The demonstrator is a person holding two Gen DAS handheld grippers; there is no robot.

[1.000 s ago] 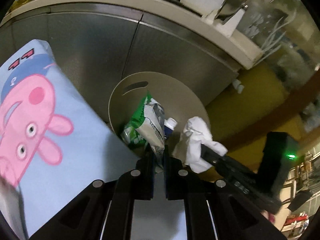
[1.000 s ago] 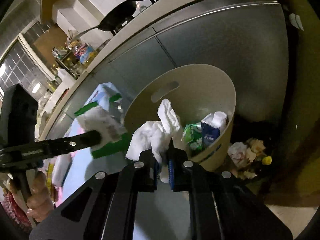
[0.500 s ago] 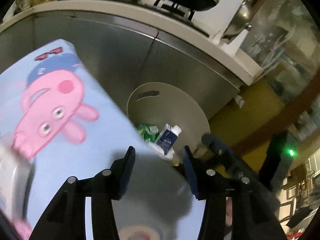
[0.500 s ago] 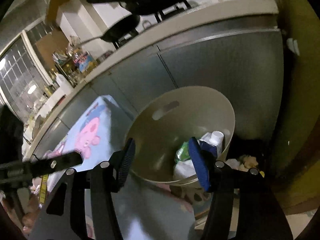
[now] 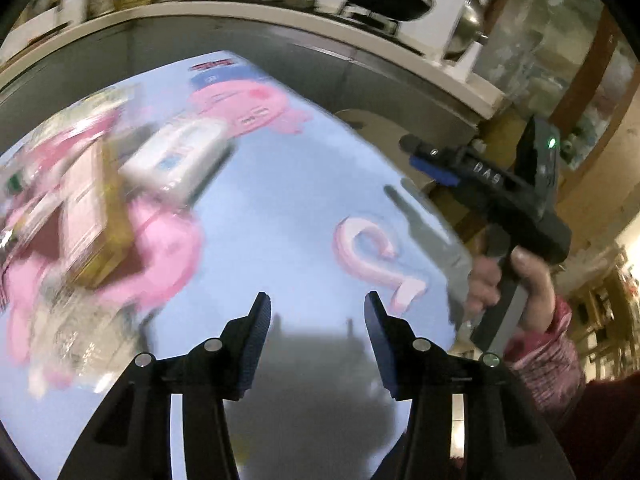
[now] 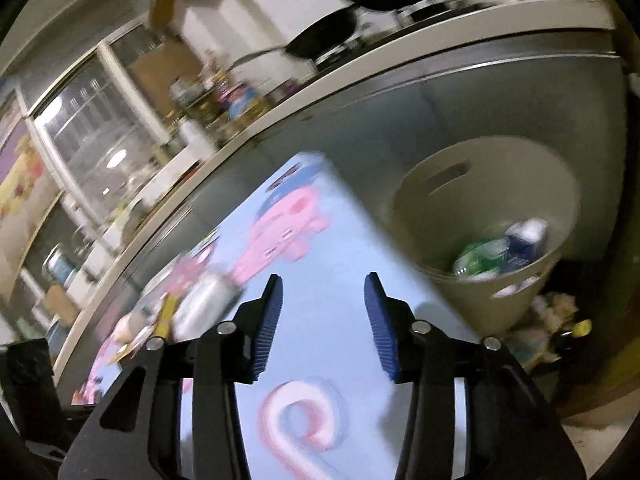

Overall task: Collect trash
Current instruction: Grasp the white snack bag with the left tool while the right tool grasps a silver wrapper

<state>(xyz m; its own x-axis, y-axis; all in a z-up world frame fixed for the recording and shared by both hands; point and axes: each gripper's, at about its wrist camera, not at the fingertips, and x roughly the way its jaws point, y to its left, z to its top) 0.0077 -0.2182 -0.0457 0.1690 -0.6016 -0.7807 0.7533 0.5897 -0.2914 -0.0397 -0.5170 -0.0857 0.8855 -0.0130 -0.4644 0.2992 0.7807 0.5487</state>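
Left tongs [image 5: 316,320] wide, empty; right tongs [image 6: 324,304] closing, empty. Blurred cartons [image 5: 96,204] at nine o'clock on desk [image 5: 280,200]: likely light, crushable; grip narrow sides.

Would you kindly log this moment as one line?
left gripper: open, empty | right gripper: closing, empty | beige round plastic bin: holds trash
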